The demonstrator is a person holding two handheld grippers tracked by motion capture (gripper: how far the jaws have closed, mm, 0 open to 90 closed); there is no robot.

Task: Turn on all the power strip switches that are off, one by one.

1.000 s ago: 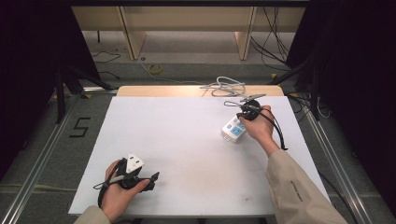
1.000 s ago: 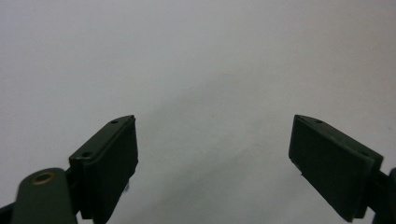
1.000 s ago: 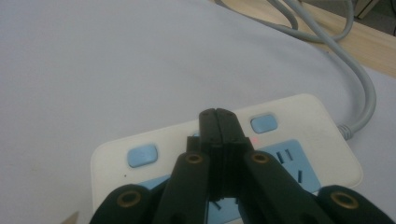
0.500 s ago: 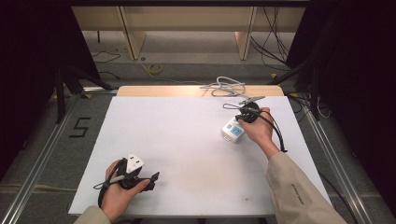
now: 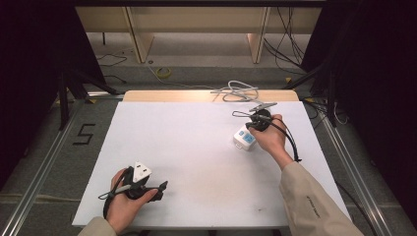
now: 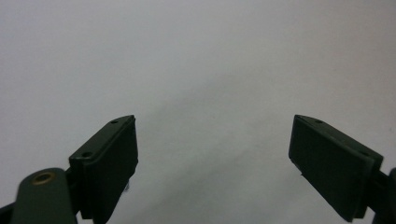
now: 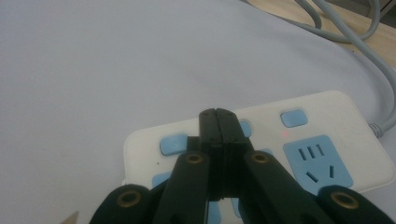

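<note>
A white power strip point(image 7: 317, 140) with blue sockets and blue switches lies on the white table point(image 5: 196, 142), right of the middle point(image 5: 244, 139). My right gripper point(image 7: 218, 114) is shut, with nothing between its jaws. Its tips are right over the strip's top face between two blue switches; I cannot tell whether they touch it. A small red light point(image 7: 283, 134) glows on the strip. From above, the right gripper point(image 5: 250, 129) points down at the strip. My left gripper point(image 5: 158, 188) rests at the table's near left, and its jaws stand wide open point(image 6: 212, 154) over bare table.
The strip's grey cable point(image 5: 241, 91) runs to a coil at the table's far edge, on a wooden strip point(image 5: 172, 95). It also passes behind the power strip point(image 7: 355, 42). Dark curtains and metal rails flank the table.
</note>
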